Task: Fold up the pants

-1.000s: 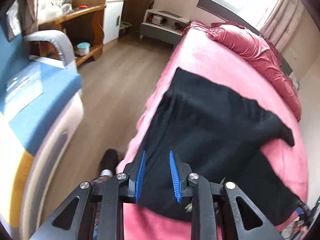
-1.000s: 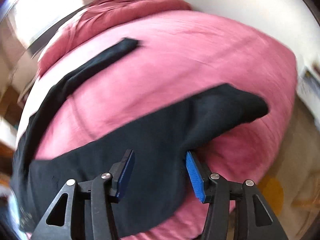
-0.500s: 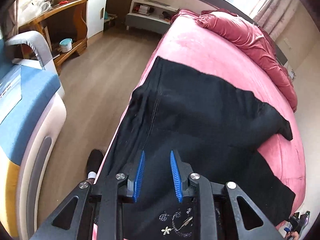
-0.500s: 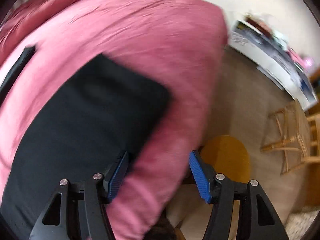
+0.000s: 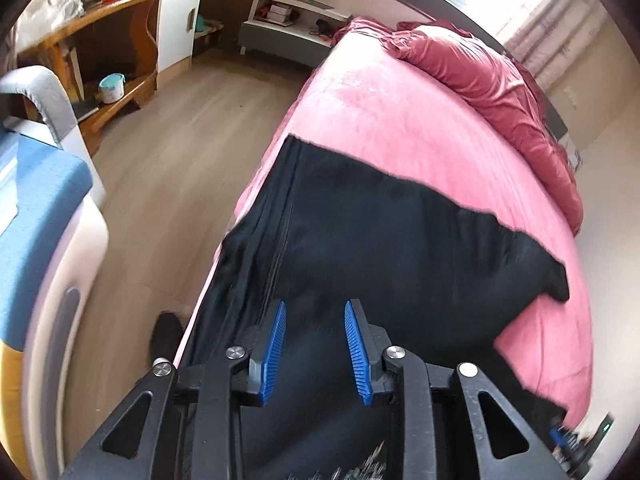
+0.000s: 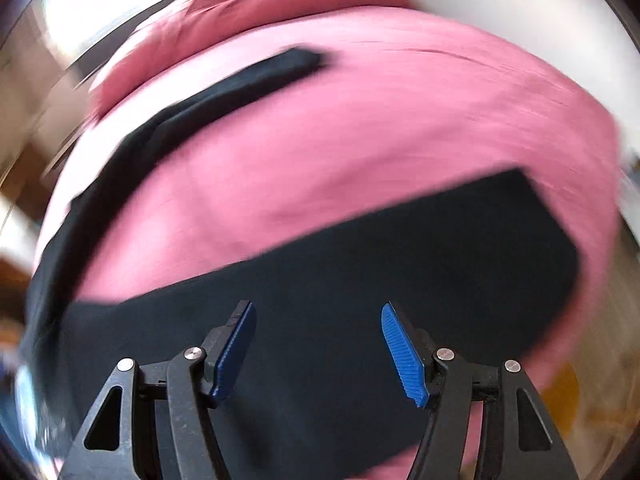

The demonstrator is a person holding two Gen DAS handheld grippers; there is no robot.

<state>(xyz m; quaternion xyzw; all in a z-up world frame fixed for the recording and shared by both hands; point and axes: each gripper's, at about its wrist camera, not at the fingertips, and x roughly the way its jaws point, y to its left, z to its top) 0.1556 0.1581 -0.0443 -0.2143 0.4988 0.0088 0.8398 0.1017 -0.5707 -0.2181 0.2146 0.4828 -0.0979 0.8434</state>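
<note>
Black pants [image 5: 384, 232] lie spread on a pink bed [image 5: 392, 128], their waist end near the bed's left edge and the legs running to the right. My left gripper [image 5: 314, 320] hovers above the pants near that edge; its jaws are opening and nothing is between the blue pads. In the blurred right wrist view the pants [image 6: 360, 288] show both legs spread apart in a V on the bed [image 6: 360, 128]. My right gripper [image 6: 316, 320] hangs over the nearer leg with jaws opening wide and nothing between them.
A crumpled red blanket [image 5: 492, 76] lies at the head of the bed. Left of the bed is wood floor [image 5: 168, 168], a blue and white chair [image 5: 36, 208], a wooden desk [image 5: 96, 28] and a low white shelf [image 5: 292, 16]. A dark foot [image 5: 166, 332] stands by the bed.
The left gripper has shifted over the pants and its jaws have widened. The right view swung out past the bed's end and back over the pants leg, its jaws widening.
</note>
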